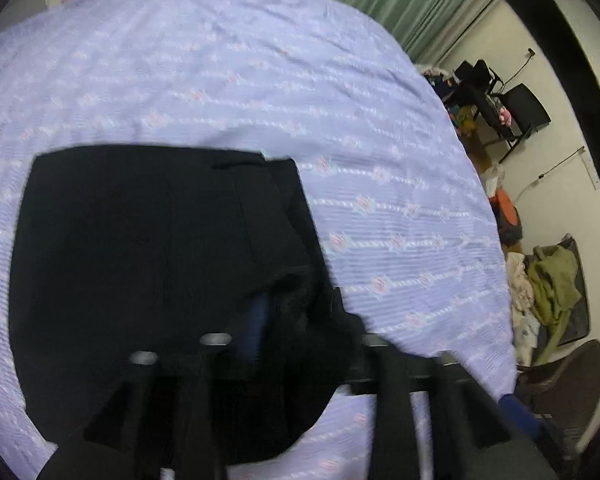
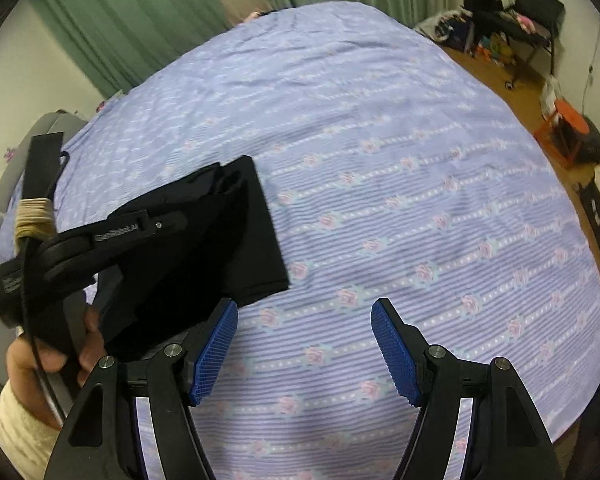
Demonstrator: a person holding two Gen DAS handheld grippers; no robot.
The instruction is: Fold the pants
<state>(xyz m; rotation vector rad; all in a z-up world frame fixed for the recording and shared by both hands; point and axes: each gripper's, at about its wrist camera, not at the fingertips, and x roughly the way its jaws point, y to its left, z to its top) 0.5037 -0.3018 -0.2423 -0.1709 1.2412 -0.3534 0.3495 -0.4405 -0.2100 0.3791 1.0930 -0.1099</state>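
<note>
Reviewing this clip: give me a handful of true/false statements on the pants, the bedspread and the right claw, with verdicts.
1. The black pants lie on a lilac bedspread with a rose pattern. True.
2. The right claw is clamped shut on the pants. False: its blue pads stand wide apart over bare bedspread, nothing between them.
3. The pants are spread out at full length. False: they form a compact dark block with layered edges, already folded.
4. Green curtains hang behind the bed. True.
5. In the right wrist view, the pants sit to the right of the right claw. False: they sit to its upper left, beside the left claw.
</note>
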